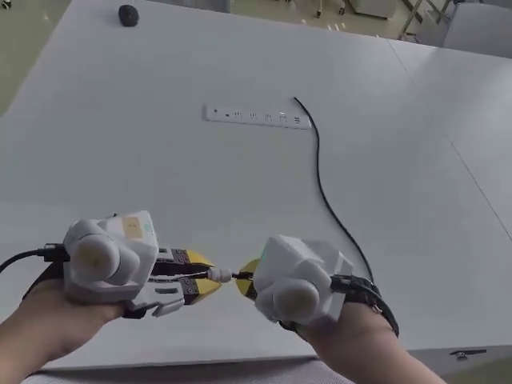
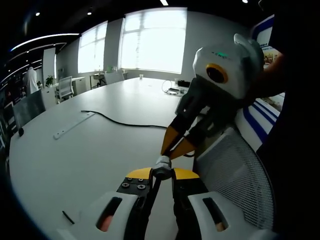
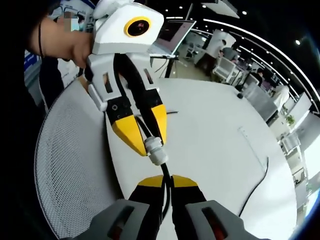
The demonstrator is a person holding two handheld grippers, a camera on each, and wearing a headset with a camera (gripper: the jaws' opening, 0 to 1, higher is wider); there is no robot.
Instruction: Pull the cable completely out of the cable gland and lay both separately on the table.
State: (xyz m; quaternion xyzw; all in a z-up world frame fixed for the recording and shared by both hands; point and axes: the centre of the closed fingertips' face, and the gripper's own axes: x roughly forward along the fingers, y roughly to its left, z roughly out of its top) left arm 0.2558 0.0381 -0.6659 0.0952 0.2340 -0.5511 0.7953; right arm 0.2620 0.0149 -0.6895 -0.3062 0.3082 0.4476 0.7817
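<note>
The white cable gland [image 1: 221, 276] is held above the near edge of the white table [image 1: 160, 160], with my left gripper [image 1: 210, 282] shut on it between yellow tips. A black cable [image 1: 239, 277] comes out of the gland's end, and my right gripper [image 1: 248, 280] is shut on it a short way from the gland. In the left gripper view the gland [image 2: 162, 165] sits at my left gripper [image 2: 162, 173] tips, with the right gripper [image 2: 176, 145] facing it. In the right gripper view the cable [image 3: 166, 177] runs from my right gripper [image 3: 167, 181] up into the gland [image 3: 155, 150], then on between the left gripper's jaws.
A white power strip [image 1: 256, 117] lies mid-table, and its black cord [image 1: 324, 192] trails toward the near right edge. A dark round object [image 1: 128, 14] sits at the far left. A mesh chair back [image 2: 235, 170] stands just beyond the table edge below the grippers.
</note>
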